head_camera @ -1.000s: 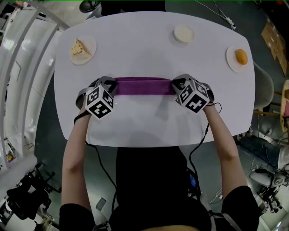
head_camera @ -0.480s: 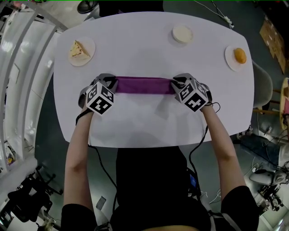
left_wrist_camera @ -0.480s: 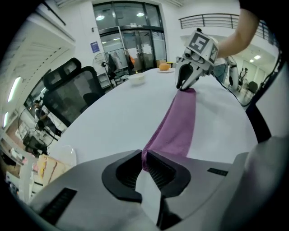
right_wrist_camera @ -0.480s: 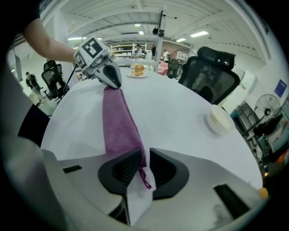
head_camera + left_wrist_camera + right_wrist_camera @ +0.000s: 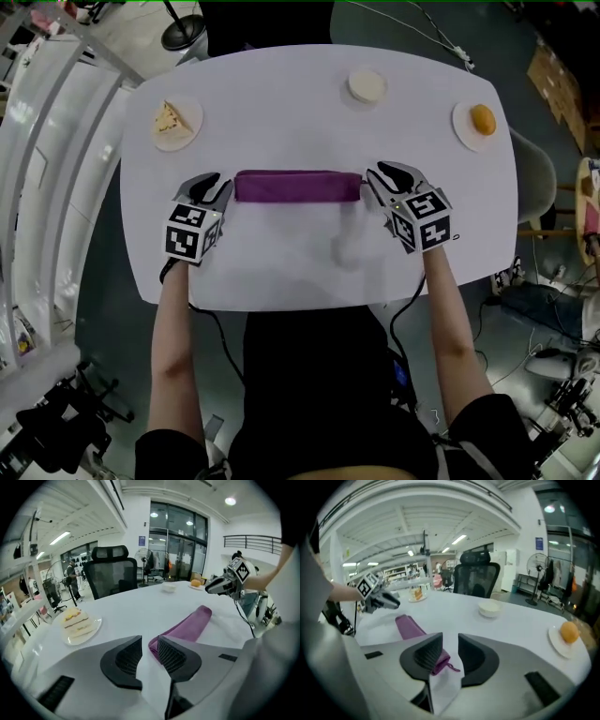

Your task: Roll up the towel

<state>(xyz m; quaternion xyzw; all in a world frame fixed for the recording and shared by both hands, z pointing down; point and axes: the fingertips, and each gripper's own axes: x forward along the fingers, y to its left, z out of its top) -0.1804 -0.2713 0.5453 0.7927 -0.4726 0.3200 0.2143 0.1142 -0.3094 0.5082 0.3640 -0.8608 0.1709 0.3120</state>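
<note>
Towel (image 5: 297, 186): one purple roll on the middle of the single white tabletop (image 5: 309, 272), its long axis running left to right in the head view. Two grippers flank its ends, both tilted down. The left gripper (image 5: 216, 186) and right gripper (image 5: 377, 178) have just been opening. Their fingers (image 5: 173, 657) (image 5: 424, 656) stand slightly apart, gripping nothing, with a towel end at each gap. Three dishes sit farther back: a cake plate (image 5: 190, 131), a small bowl (image 5: 367, 86) and a plate with an orange item (image 5: 464, 127).

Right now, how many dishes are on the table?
3. A cake plate at the far left, a bowl at the far middle, and an orange plate at the far right. None looks hidden.
</note>
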